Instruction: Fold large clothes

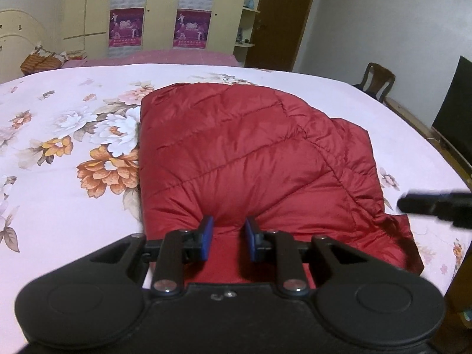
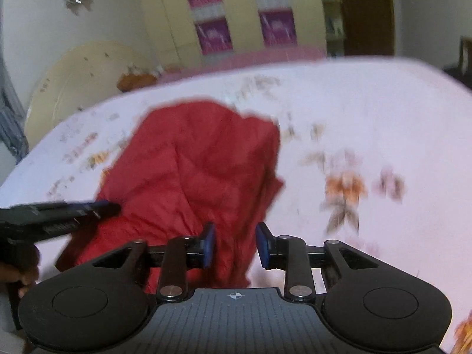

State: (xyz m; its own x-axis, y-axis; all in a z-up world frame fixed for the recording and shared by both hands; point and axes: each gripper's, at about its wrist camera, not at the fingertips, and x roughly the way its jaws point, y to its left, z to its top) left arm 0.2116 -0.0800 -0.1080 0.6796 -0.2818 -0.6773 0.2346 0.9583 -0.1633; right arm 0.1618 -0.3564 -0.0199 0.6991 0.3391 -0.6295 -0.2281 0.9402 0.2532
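A red quilted down jacket [image 1: 250, 153] lies folded on the floral pink bedspread [image 1: 59, 147]. My left gripper [image 1: 227, 236] is open, its blue pads at the jacket's near edge with red fabric between the jaws, not pinched. My right gripper [image 2: 234, 243] is open over the jacket's near right edge [image 2: 203, 177]; this view is motion-blurred. The right gripper shows as a black bar at the right of the left wrist view [image 1: 436, 205]. The left gripper shows at the left of the right wrist view [image 2: 59, 215].
A cream headboard [image 1: 17, 32] and folded patterned cloth [image 1: 41, 59] are at the bed's far left. A wardrobe with purple posters [image 1: 159, 11] and a brown door [image 1: 283, 17] stand behind. A wooden chair [image 1: 377, 81] and a dark screen [image 1: 454, 112] are at right.
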